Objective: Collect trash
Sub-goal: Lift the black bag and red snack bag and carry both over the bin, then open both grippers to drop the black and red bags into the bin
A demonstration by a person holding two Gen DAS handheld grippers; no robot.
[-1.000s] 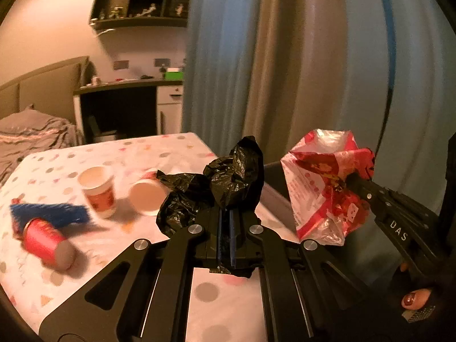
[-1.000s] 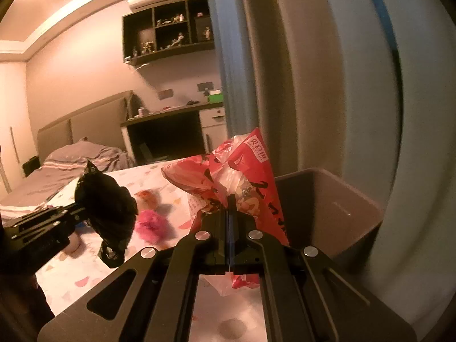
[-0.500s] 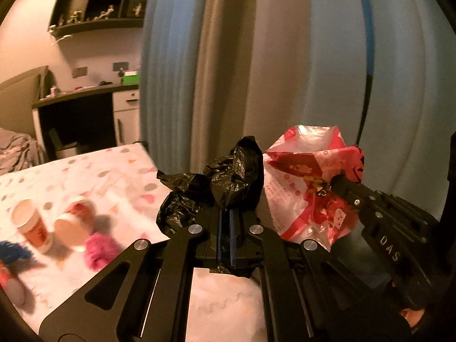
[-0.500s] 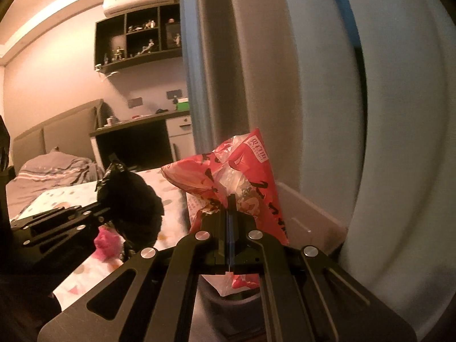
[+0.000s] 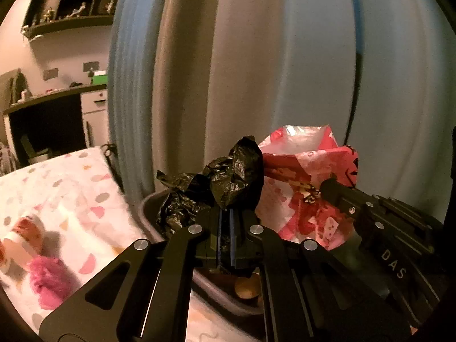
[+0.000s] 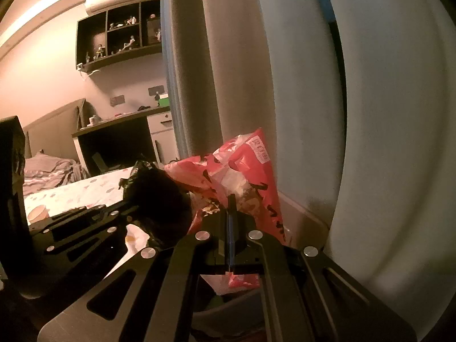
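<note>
Left wrist view, "DAS" lettering on right gripper [image 5: 316, 192], red printed bag [image 5: 302, 199]

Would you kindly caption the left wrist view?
Left hand-held gripper holds black bag over bin, beside red bag.

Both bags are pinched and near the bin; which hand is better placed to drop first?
Probably left: the left tool holds the black bag directly over the bin. The red bag hangs at its far side.

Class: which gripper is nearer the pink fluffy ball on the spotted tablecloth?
Left. The left gripper, holding the black bag, is beside the pink fluffy ball; the right gripper is beyond it, farther away.
</note>
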